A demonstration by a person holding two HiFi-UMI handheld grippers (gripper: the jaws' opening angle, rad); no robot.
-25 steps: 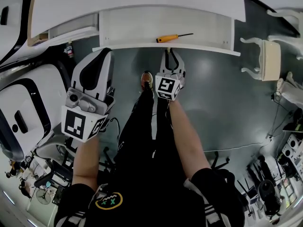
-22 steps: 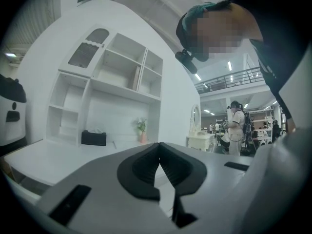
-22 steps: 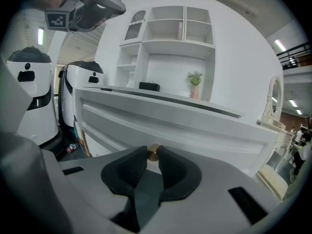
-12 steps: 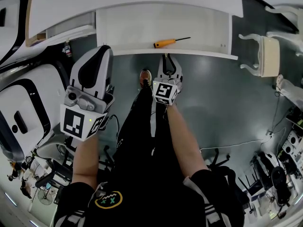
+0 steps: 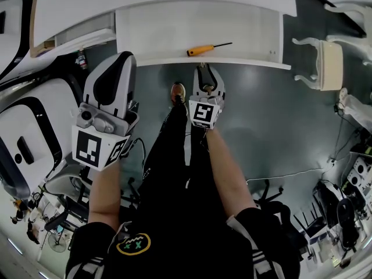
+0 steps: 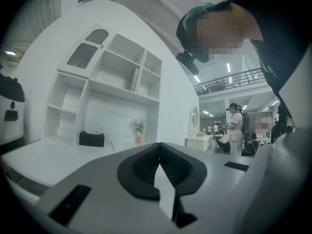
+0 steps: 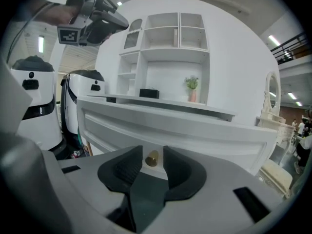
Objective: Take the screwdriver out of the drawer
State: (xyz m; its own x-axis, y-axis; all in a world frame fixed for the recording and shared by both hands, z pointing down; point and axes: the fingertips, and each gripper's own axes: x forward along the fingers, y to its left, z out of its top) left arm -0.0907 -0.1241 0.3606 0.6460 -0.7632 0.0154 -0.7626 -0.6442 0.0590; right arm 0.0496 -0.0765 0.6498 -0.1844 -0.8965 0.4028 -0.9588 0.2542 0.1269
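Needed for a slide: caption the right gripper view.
Right gripper, jaws opening with the brass knob between them, faces the white drawer front.

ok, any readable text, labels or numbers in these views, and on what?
No words or numbers can be read in any view.
Left marker cube: black-and-white square pattern, not text.
Right marker cube: same kind of pattern, not text.
Shirt emblem: yellow outline with small cross marks, too small to read.
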